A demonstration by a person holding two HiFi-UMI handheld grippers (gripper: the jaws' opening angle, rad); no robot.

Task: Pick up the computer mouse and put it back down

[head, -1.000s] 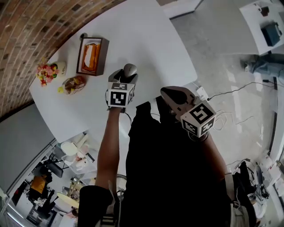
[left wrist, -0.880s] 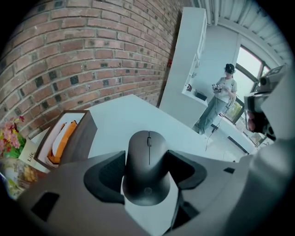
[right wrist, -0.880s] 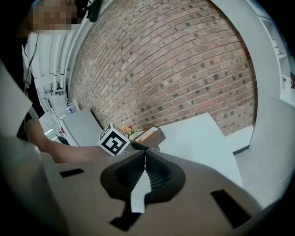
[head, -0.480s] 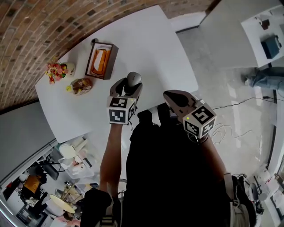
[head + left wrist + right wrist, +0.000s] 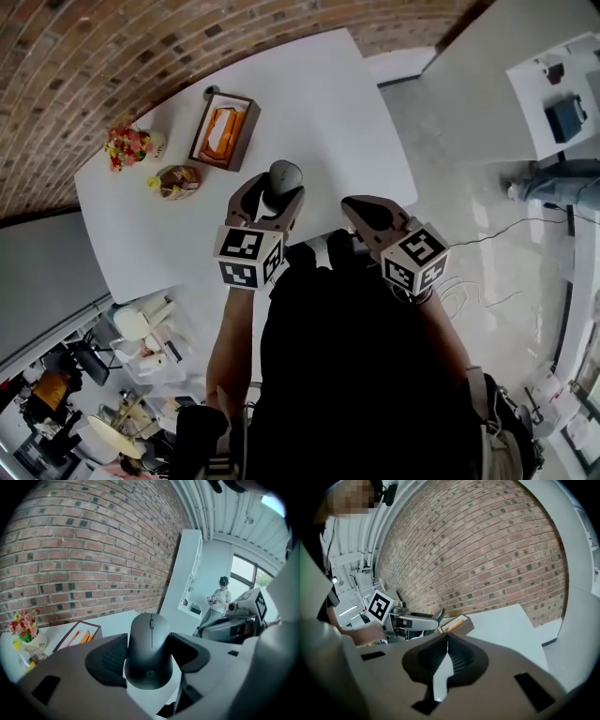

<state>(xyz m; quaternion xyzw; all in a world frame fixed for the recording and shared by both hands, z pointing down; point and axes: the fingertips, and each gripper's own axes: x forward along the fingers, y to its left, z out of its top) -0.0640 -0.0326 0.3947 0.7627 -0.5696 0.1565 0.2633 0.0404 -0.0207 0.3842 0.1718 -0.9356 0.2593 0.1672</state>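
Our left tongs [image 5: 277,187] grasp the computer mouse [image 5: 150,648] by its sides, over the white counter [image 5: 319,103]. Our right tongs [image 5: 361,211] are clenched, empty.

You are looking at a white desk [image 5: 323,98] carrying an open box [image 5: 224,131] and flowers [image 5: 126,146] beside a brick wall [image 5: 141,42].

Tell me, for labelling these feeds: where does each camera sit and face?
Head view: on the head, looking steeply down at the table; shows torso, left gripper, right gripper.
Left gripper view: on that gripper, facing the brick wall; its jaws hold the mouse.
Right gripper view: likewise, facing the same wall; jaws shut.
Both gripper views share the orange-lined box.
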